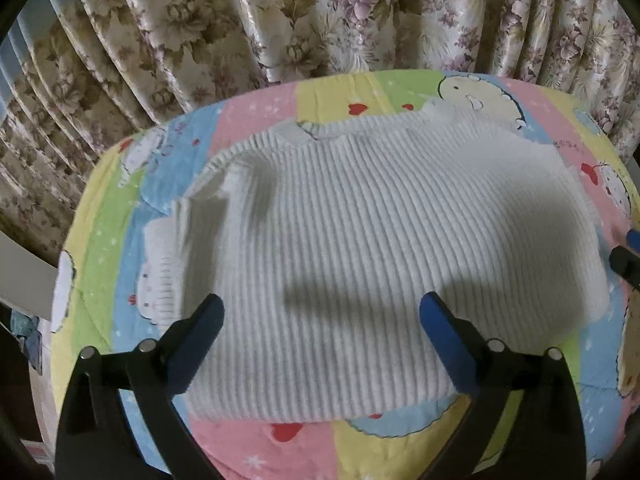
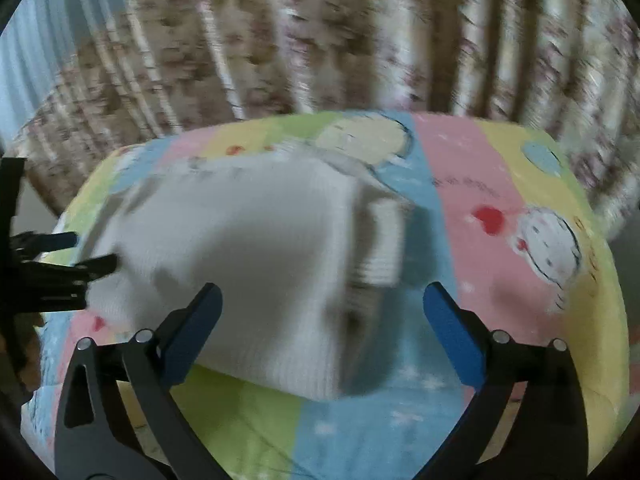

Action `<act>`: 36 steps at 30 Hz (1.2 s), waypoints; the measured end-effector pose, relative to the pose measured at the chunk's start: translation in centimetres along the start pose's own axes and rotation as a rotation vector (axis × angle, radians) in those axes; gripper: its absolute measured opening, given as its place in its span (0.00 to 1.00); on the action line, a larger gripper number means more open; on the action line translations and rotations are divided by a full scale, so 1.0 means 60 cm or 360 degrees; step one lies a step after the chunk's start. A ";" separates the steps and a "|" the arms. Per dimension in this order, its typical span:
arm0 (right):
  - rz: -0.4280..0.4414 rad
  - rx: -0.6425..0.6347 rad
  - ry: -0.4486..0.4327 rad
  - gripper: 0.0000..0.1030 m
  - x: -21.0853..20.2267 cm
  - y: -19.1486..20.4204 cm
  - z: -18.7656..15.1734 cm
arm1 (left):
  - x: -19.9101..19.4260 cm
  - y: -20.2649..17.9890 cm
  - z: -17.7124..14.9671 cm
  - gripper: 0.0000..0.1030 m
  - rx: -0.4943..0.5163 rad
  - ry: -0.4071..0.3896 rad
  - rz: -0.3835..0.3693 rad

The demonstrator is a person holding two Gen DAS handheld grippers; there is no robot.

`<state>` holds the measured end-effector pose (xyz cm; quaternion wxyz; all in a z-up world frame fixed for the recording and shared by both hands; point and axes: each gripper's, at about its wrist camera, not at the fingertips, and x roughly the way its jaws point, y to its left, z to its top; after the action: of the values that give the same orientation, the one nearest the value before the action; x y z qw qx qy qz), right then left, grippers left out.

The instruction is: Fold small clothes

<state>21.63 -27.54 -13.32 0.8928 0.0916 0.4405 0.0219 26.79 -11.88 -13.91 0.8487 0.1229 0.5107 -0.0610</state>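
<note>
A white ribbed knit sweater (image 1: 360, 240) lies flat on a pastel cartoon-print cloth (image 1: 260, 120), collar at the far side, one sleeve folded along its left edge. My left gripper (image 1: 320, 312) is open and empty, hovering above the sweater's near hem. The sweater also shows, blurred, in the right wrist view (image 2: 248, 240), with a sleeve cuff (image 2: 380, 248) folded at its right side. My right gripper (image 2: 322, 300) is open and empty above the sweater's near right corner. The left gripper's tips (image 2: 92, 254) show at that view's left edge; the right gripper's tip (image 1: 628, 256) shows at the left view's right edge.
A floral curtain (image 1: 320, 20) hangs close behind the covered surface. The cloth (image 2: 500, 208) drops off at its rounded edges. A pale panel (image 1: 24, 276) stands at the far left.
</note>
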 end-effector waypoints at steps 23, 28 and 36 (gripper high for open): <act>0.0378 0.0191 0.0200 0.85 0.117 -0.039 0.008 | 0.057 -0.003 0.018 0.98 -0.0035 0.0069 -0.0016; 0.0412 0.0215 0.0235 0.81 0.114 -0.035 0.005 | 0.063 -0.002 0.017 0.99 -0.0039 0.0073 -0.0024; 0.0390 0.0281 0.0257 0.56 0.134 -0.040 0.036 | 0.070 -0.005 0.016 0.99 -0.0011 0.0062 -0.0013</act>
<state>28.13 -29.26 -18.78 0.8337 0.2207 0.4964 0.0990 29.55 -12.32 -17.23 0.8388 0.1189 0.5278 -0.0603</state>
